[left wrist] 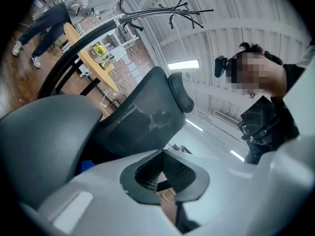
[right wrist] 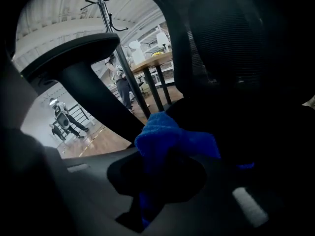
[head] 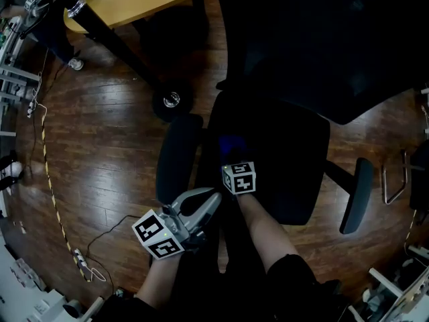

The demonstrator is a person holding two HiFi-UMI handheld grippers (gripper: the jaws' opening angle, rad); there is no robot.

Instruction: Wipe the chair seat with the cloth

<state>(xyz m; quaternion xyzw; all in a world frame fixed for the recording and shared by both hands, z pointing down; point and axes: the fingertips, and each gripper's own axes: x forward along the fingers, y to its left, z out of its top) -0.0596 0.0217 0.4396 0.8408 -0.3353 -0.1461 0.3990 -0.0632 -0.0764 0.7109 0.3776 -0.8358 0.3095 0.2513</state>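
Your left gripper (head: pixel 213 198), nearest item: jaws pressed together on nothing, angled upward beside the front end of the armrest (head: pixel 175 156), off the chair and bracing nothing. Your right gripper (right wrist: pixel 156 156): jaws pinching a bunched blue cloth (right wrist: pixel 168 132), a wad showing beyond the tips and a strip trailing back between them. Cloth location: over the near-left part of the dark chair seat (head: pixel 295 173), close to that same armrest; the seat is too dark to tell whether the cloth touches it. Backrest (head: pixel 315 45): upright beyond the seat. Hazards, judged from this layout:

1. The wad is small, so a steep approach would probably put hard jaw tips on the upholstery instead of the cloth.
2. The grip is on a bunch, not a flat fold; drag across the seat could pull the cloth out of the jaws.
3. Nothing steadies the chair, so a firm push may turn it or roll it on the wooden floor (head: pixel 100 146) and spoil the stroke.
4. A sideways stroke toward the armrest risks knocking it, or your idle left gripper parked beside it.
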